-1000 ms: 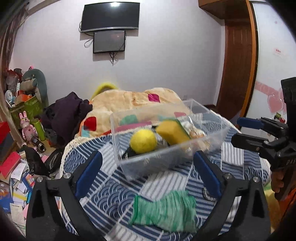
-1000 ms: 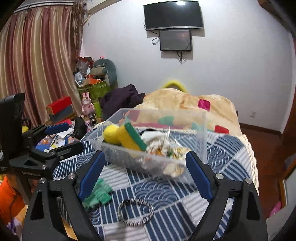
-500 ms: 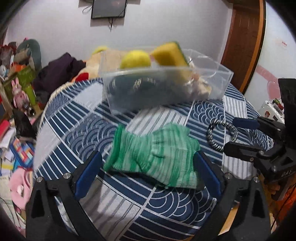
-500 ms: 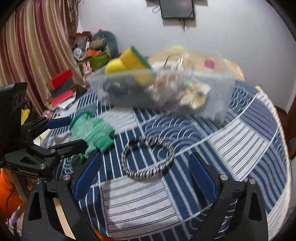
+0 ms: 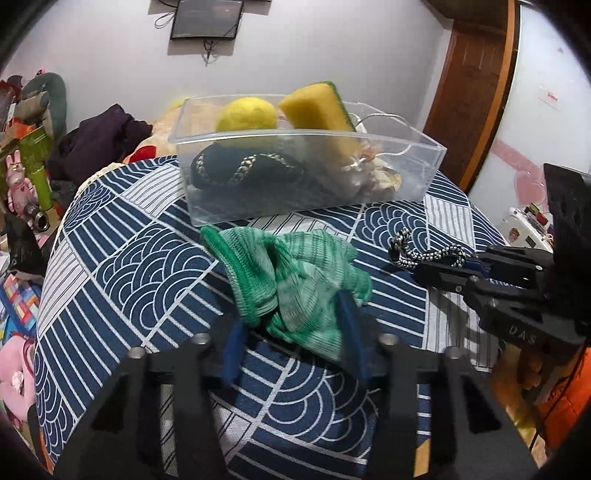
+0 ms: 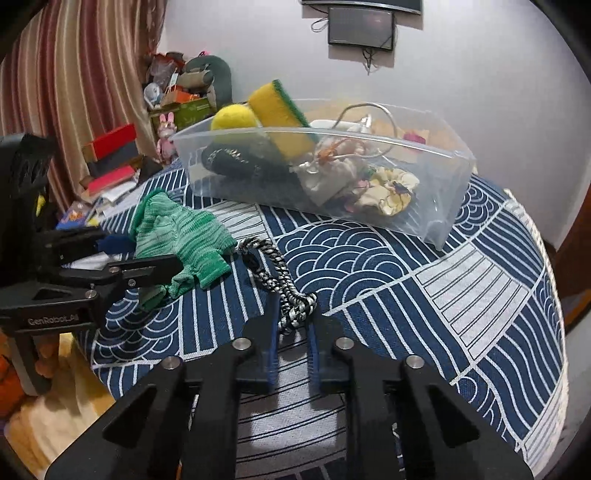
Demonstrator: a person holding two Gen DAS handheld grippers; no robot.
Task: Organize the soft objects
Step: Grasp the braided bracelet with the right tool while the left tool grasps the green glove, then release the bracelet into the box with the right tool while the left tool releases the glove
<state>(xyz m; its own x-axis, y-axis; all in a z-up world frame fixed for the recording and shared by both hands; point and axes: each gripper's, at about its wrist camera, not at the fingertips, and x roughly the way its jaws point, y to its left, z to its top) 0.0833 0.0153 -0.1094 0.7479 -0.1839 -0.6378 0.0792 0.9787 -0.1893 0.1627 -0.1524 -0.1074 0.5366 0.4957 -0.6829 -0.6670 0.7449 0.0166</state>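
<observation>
Two grippers are at work over our round table [image 5: 122,266], which is draped in a navy cloth printed with white wave arcs and striped panels. Our left gripper [image 5: 291,332] has its blue-padded fingers drawn in on the green knitted glove [image 5: 291,273], which is bunched and lifted at the near end while its cuff trails toward the bin. Our right gripper [image 6: 291,332] has its fingers pinched narrow on the black-and-white braided cord loop [image 6: 280,277], whose far end lies on the cloth just beside the glove.

Behind both, toward the far side of the table, stands the clear plastic bin [image 5: 424,173]. Inside it we see a yellow ball [image 5: 245,116] and a yellow sponge with a green scouring face [image 5: 317,109] leaning upright above the rim, a dark item with a braided trim [image 5: 243,170] low at the left end, and pale fabric pieces [image 6: 391,192] at the other end.

Around us, the white wall carries a dark screen [image 5: 207,18] with dangling cables. A wooden door frame [image 5: 469,85] rises on the right in the left view. Striped red and beige curtains [image 6: 74,74] hang at the left of the right view, beside stacked boxes [image 6: 110,155], a pink rabbit toy [image 6: 166,133] and other clutter. Dark clothing [image 5: 99,140] is heaped beyond the table edge.
</observation>
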